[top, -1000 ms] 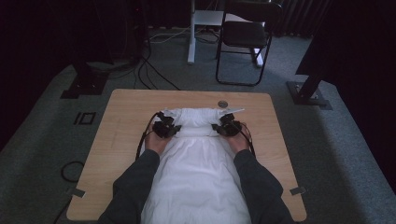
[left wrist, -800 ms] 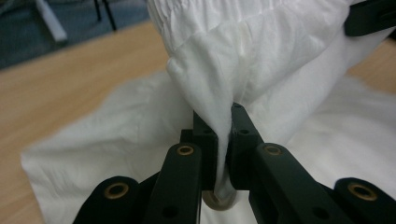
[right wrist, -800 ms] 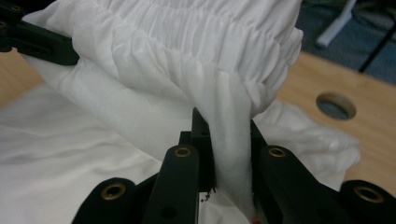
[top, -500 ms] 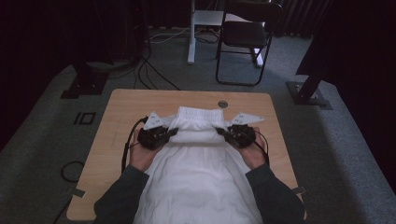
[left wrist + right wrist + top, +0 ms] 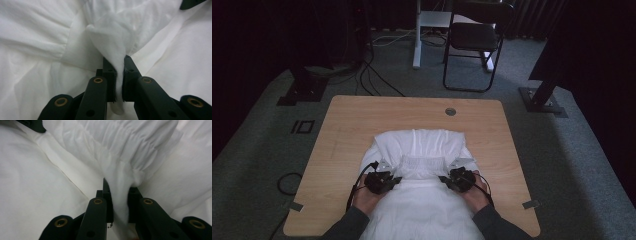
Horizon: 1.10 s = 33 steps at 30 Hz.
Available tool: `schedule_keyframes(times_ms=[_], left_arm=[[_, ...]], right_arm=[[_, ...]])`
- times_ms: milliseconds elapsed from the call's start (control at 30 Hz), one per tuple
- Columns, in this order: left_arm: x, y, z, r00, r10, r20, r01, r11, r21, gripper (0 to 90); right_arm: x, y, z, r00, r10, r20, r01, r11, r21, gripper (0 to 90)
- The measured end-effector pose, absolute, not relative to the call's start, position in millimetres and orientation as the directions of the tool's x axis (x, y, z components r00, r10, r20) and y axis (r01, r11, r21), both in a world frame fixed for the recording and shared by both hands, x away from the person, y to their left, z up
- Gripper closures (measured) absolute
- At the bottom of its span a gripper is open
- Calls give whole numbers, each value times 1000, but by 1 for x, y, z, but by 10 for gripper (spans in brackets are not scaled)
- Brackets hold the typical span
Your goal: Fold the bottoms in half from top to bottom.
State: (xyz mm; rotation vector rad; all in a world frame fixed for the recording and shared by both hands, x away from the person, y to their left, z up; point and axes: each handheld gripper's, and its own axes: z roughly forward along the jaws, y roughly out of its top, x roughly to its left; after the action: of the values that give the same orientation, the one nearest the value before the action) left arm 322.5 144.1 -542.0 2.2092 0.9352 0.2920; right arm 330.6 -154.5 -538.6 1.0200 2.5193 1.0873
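A white garment (image 5: 419, 150) with a gathered elastic band lies folded over itself on the wooden table (image 5: 352, 120), its lower part running off the near edge. My left gripper (image 5: 393, 181) is shut on a pinch of the white garment (image 5: 110, 42) at the fold's left end. At the right end my right gripper (image 5: 445, 180) is shut on the white garment (image 5: 130, 150) just below the gathered band. In both gripper views cloth stands squeezed between the black jaws. A hand holds each gripper from the near side.
A round cable hole (image 5: 450, 111) sits near the table's far edge. Beyond the table stand a black chair (image 5: 474, 37) and a white desk leg (image 5: 417, 40), with cables (image 5: 372, 75) on the grey carpet. Black stand bases (image 5: 542, 100) flank the table.
Both grippers have pulled the gripped edge toward the near side, folding the far part of the garment back over itself. The far half of the table now lies bare.
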Motion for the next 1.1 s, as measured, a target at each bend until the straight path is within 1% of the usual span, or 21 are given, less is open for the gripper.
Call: schedule_keyframes(times_ms=[67, 167, 300, 367, 467, 533, 667, 833, 967, 1000, 1100], left_arm=[[327, 142, -545, 713, 699, -55, 536, -491, 687, 843], [337, 139, -544, 707, 707, -25, 529, -505, 682, 844], [359, 138, -543, 687, 725, -39, 549, -484, 682, 843], [370, 137, -543, 681, 731, -33, 551, -482, 681, 842], [388, 135, -543, 670, 742, -31, 556, -473, 684, 842], [400, 133, -542, 661, 750, -31, 561, -466, 684, 842], [421, 130, -542, 641, 767, -23, 564, -450, 693, 842], [443, 129, -543, 603, 797, -32, 582, -412, 701, 842], [455, 127, -542, 568, 822, -38, 605, -385, 697, 841], [456, 128, -542, 560, 827, -53, 613, -370, 698, 842], [452, 130, -539, 559, 827, -61, 610, -360, 706, 844]], right_arm=[[334, -153, -546, -729, 680, 83, 533, 487, 692, 826], [341, -150, -549, -720, 691, 59, 526, 489, 696, 827], [358, -145, -549, -711, 703, 6, 506, 506, 699, 825], [371, -146, -550, -706, 708, 15, 506, 491, 709, 824], [395, -149, -550, -696, 716, 59, 533, 459, 710, 824], [409, -150, -549, -687, 723, 70, 546, 450, 707, 823], [432, -146, -546, -666, 745, 40, 557, 460, 692, 822], [456, -141, -544, -617, 785, 52, 593, 421, 686, 821], [465, -137, -544, -589, 806, 65, 614, 394, 684, 822], [466, -136, -544, -582, 810, 70, 620, 386, 683, 822], [463, -135, -541, -594, 804, 45, 606, 410, 681, 831]])
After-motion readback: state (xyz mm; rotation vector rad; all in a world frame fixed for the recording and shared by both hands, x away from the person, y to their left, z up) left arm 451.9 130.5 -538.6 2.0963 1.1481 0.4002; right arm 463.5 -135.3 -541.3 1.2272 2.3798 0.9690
